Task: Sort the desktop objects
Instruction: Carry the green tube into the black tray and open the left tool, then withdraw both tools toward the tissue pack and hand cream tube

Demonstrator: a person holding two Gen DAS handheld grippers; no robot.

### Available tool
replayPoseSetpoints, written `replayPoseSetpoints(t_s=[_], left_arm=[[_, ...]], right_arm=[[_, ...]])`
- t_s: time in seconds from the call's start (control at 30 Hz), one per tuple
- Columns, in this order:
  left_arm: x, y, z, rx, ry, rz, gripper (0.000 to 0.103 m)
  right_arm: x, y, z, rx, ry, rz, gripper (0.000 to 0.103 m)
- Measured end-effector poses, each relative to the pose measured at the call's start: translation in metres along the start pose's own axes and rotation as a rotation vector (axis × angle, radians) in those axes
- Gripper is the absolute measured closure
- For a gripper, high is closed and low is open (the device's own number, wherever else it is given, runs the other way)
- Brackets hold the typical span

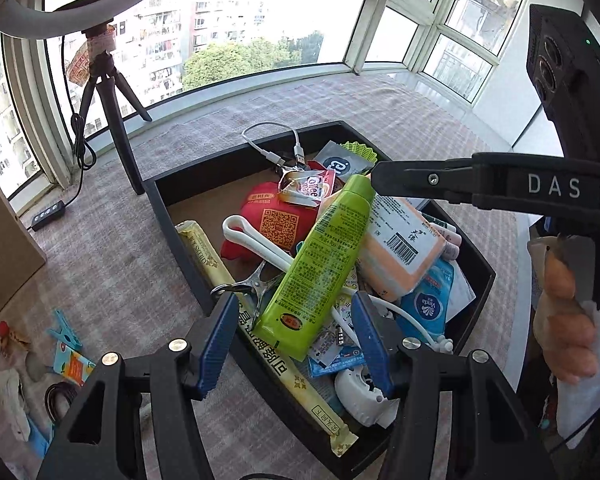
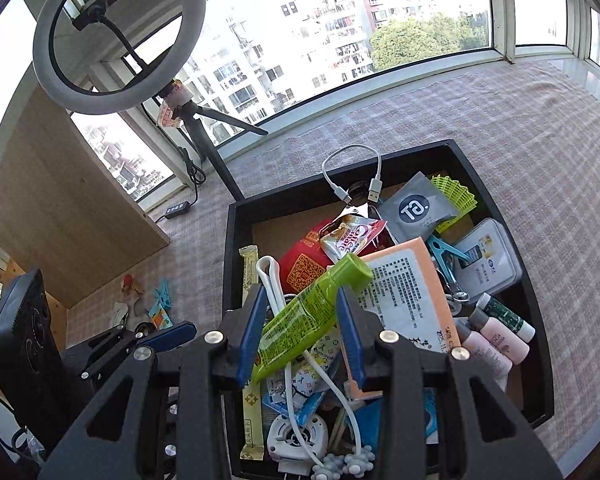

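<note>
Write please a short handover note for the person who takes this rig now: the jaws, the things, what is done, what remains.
Left gripper: jaws open, on either side of the near end of the green tube, not pressing it.
Right gripper: jaws open, astride the same tube, nothing gripped as far as I can see.
Things: the tube lies on top of the clutter in the black tray. A blue clip and a few small items lie on the cloth outside it.
Done: little, it seems.
Left: nearly everything in the tray.
</note>
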State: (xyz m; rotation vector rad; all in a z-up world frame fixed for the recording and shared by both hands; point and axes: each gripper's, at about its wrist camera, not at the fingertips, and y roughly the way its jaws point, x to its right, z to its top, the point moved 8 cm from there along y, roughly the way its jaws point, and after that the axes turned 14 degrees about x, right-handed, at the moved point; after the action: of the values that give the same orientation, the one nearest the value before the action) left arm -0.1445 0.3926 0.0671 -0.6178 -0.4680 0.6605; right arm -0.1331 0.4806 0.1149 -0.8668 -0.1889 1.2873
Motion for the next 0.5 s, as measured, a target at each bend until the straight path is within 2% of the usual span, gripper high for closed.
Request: replayPoseSetpoints(t_s=[0.27,0.5], left_arm=[[-0.026,-0.027,-0.016,0.007,0.006,0.04,0.05],[-0.072,-0.066,-0.037,0.013,-0.052,0.129,0.051]], right_arm=[[-0.013,-0.012,-0.004,0.017,-0.028,0.007,0.067],[-0.031,-0.017,-0.016,0.015,-0.069,0.014,0.067]])
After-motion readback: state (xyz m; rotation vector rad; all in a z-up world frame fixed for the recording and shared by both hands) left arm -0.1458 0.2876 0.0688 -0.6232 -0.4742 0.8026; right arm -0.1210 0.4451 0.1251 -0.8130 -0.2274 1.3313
